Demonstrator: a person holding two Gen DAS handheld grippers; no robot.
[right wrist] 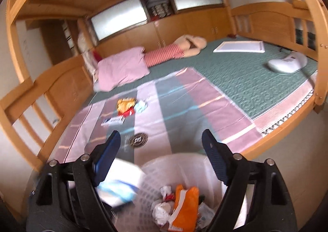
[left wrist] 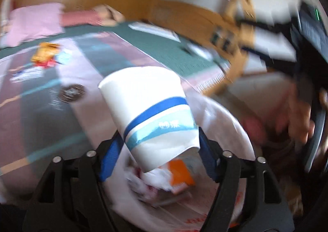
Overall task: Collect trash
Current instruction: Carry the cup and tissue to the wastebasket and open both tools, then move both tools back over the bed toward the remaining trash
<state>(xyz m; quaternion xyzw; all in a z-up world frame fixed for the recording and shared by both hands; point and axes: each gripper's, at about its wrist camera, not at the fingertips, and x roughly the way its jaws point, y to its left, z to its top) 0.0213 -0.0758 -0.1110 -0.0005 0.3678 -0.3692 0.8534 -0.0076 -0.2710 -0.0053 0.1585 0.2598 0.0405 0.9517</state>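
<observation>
A white paper cup [left wrist: 151, 109] with blue bands hangs tilted between the blue pads [left wrist: 110, 158] of my left gripper [left wrist: 158, 141], directly over the white lined bin [left wrist: 229, 121]. The pads stand at the cup's sides without clearly pressing it. In the right wrist view the same cup [right wrist: 120, 184] shows blurred at the bin's left rim. My right gripper [right wrist: 162, 146] is open and empty above the bin [right wrist: 184, 160], which holds an orange wrapper [right wrist: 185, 201] and crumpled paper. On the bed lie a yellow snack bag [right wrist: 125, 106], a light-blue wrapper [right wrist: 141, 106] and a white packet [right wrist: 113, 121].
A dark round disc [right wrist: 138, 139] lies on the striped sheet [right wrist: 184, 113] near the bed's edge. A pink pillow [right wrist: 123, 68], a striped plush [right wrist: 164, 55], a white board [right wrist: 238, 47] and a white device [right wrist: 287, 65] lie further back. Wooden rails surround the bed. A person's hand [left wrist: 297, 117] shows at right.
</observation>
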